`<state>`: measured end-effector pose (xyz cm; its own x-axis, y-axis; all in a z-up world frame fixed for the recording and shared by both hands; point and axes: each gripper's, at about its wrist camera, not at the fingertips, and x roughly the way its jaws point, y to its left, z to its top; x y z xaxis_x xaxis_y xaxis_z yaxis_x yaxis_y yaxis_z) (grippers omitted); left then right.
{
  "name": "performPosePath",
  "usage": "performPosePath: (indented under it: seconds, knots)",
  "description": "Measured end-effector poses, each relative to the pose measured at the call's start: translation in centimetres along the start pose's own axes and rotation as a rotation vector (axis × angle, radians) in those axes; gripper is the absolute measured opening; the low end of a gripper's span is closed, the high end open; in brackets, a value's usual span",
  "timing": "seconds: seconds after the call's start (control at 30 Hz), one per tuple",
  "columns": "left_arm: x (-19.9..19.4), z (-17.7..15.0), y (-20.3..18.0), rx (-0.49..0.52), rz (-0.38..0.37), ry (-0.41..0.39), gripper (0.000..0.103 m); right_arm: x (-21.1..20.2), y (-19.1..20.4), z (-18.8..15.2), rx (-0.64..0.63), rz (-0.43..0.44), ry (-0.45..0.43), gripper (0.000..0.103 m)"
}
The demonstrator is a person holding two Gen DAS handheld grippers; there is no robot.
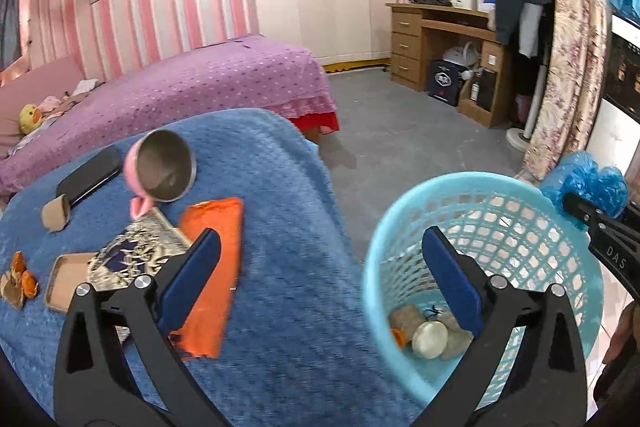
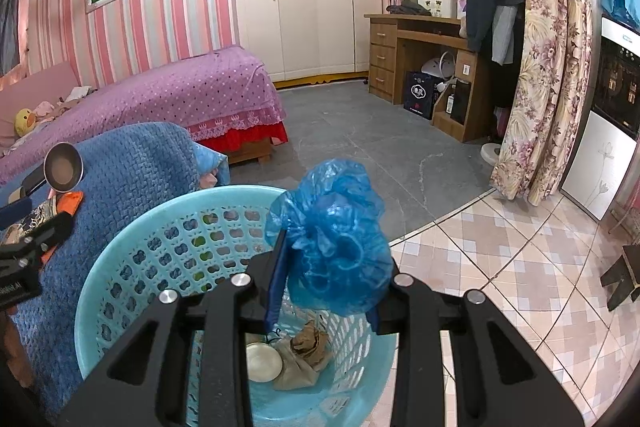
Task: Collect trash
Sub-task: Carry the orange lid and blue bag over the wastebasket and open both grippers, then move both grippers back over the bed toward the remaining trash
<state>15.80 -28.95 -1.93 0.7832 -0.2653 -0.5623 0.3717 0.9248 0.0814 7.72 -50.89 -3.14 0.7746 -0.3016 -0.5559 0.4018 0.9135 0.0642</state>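
A light blue mesh basket (image 1: 380,227) (image 2: 160,211) stands beside a blue blanket (image 1: 280,187). Inside it lie a round cream disc (image 1: 430,339), crumpled brown paper (image 2: 304,351) and a bit of orange peel (image 1: 399,335). My left gripper (image 1: 322,235) is open and holds nothing, with one finger over the blanket and the other over the basket. My right gripper (image 2: 326,247) is shut on a crumpled blue plastic bag (image 2: 332,235) (image 1: 588,179), held above the basket's rim. Orange peels (image 1: 22,275) and a cardboard scrap (image 1: 56,213) lie on the blanket at the left.
Also on the blanket are an orange packet (image 1: 216,267), a patterned box (image 1: 136,251), a tan tray (image 1: 64,279), a black phone (image 1: 90,175) and a pink metal bowl (image 1: 164,167). Beyond are a purple bed (image 1: 200,79), grey floor, a wooden desk (image 1: 440,39) and a floral curtain (image 2: 540,87).
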Motion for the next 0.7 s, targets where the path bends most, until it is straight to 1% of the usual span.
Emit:
performPosePath:
  seconds: [0.13,0.2,0.23,0.27,0.33,0.4,0.47,0.6,0.67,0.7]
  knots:
    - [-0.4,0.1,1.3,-0.027,0.015,-0.001,0.097,0.1,0.8,0.0,-0.020,0.000,0.002,0.034]
    - [-0.6,0.0,1.8,-0.027,0.021,-0.003,0.097,0.1,1.2,0.2,-0.024,0.002,0.002,0.039]
    - [-0.7,0.1,1.9,-0.024,0.025,-0.005,0.097,0.0,1.4,0.2,-0.024,0.001,0.000,0.046]
    - [-1.0,0.1,2.2,-0.019,0.033,-0.011,0.097,-0.1,1.6,0.3,-0.021,-0.003,-0.003,0.058]
    - [-1.3,0.1,2.5,-0.012,0.041,-0.016,0.097,-0.4,1.9,0.4,-0.009,-0.004,-0.019,0.069]
    - [-1.8,0.1,3.1,-0.008,0.050,-0.022,0.097,-0.6,2.2,0.6,0.008,-0.005,-0.028,0.072]
    - [-2.2,0.0,3.7,-0.008,0.058,-0.022,0.097,-0.5,2.7,0.7,0.021,-0.011,-0.027,0.085]
    - [-3.4,-0.6,5.6,-0.023,0.069,-0.029,0.097,-0.6,3.8,0.7,0.029,-0.034,-0.028,0.091]
    - [-4.0,-0.9,6.9,-0.034,0.079,-0.028,0.097,-0.7,4.6,0.8,0.035,-0.036,-0.031,0.097]
    - [-4.1,-1.1,7.5,-0.039,0.085,-0.026,0.097,-0.7,5.0,0.9,0.035,-0.037,-0.034,0.097]
